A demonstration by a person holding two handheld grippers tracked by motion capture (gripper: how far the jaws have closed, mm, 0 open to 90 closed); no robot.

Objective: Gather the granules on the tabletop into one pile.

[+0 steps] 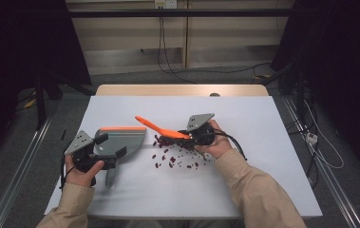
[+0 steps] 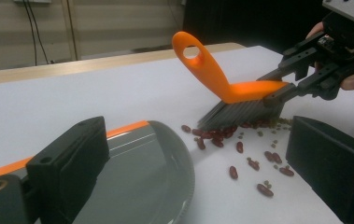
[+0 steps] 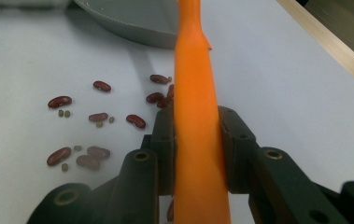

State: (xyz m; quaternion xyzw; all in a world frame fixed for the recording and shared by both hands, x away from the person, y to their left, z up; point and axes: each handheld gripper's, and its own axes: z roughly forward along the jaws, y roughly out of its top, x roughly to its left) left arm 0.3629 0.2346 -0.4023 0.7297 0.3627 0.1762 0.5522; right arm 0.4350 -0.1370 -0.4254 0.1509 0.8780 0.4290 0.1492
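An orange-handled brush (image 1: 161, 128) leans over a scatter of red beans and small green ones (image 1: 175, 154) on the white table. My right gripper (image 1: 187, 136) is shut on the brush's orange handle (image 3: 195, 93), and its bristles (image 2: 240, 112) touch the beans (image 2: 240, 147). A grey dustpan (image 1: 120, 138) with an orange lip lies to the left of the beans. My left gripper (image 1: 110, 145) straddles it with its jaws wide apart. In the left gripper view, bare table shows between the dustpan's rim (image 2: 188, 177) and the right-hand jaw.
The white tabletop (image 1: 263, 156) has bare room at the right and front. Its wooden far edge (image 1: 182, 89) lies beyond. The dustpan's handle (image 1: 110, 178) points toward the front edge. Cables lie on the floor behind and to the right.
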